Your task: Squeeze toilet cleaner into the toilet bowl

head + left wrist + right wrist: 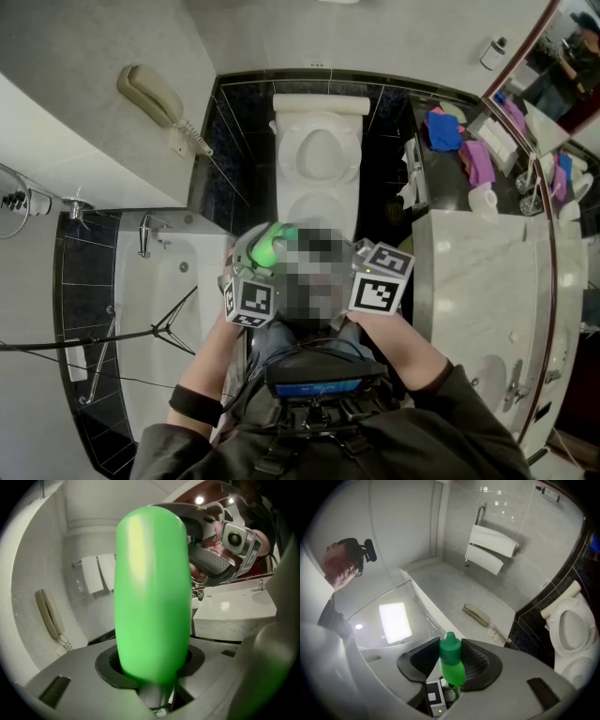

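One green bottle (152, 592), green cap (450, 648)

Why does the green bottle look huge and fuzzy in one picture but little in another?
Left gripper view: the green bottle is very close to the lens, so it fills the picture and its lower end blurs. Right gripper view: only its cap end shows, smaller and clearer, and a bright glare patch shines on a glossy surface. Both views bend straight edges.

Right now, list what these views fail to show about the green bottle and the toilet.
Head view: a blurred patch covers the bottle's cap end.
Left gripper view: the bottle fills the middle; no toilet shows.
Right gripper view: the frame edge cuts the toilet.
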